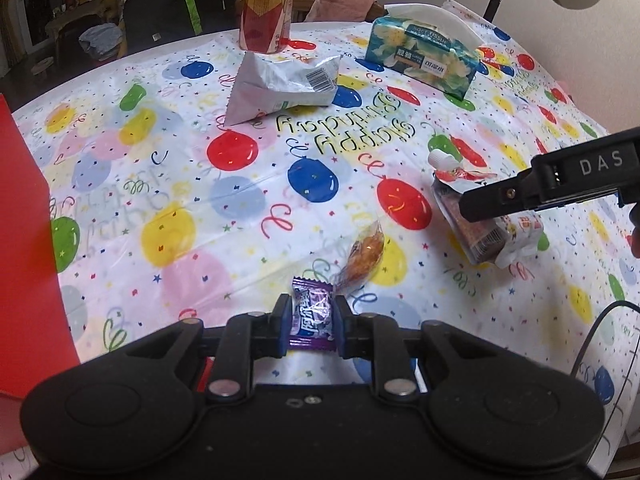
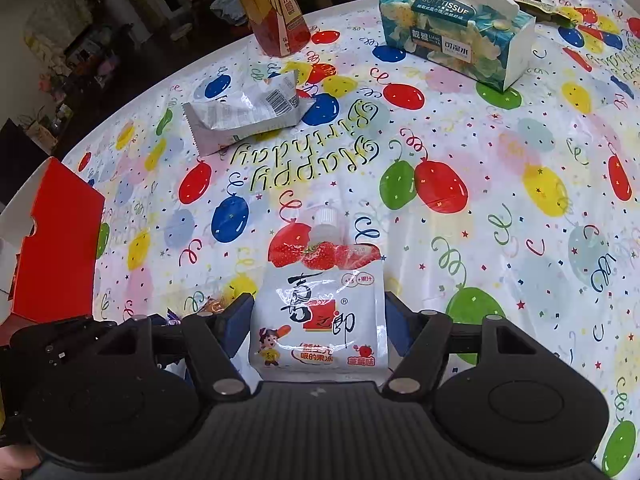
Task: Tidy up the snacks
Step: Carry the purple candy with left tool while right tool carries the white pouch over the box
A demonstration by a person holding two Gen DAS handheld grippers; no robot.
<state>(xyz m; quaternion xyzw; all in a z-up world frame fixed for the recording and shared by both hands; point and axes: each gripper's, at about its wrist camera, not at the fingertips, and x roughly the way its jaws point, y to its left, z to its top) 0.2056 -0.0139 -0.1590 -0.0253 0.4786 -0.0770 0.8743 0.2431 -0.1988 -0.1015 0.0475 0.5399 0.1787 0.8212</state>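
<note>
Reading "SOFT TISSUE" on tissue box.

Black left gripper, blue-padded jaws, silver screws

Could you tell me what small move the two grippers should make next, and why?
Probably carry both loads toward the red box at the left. The left gripper is shut on the purple candy, and the right gripper is shut on the strawberry jelly pouch, so both snacks seem ready to be put away.
</note>
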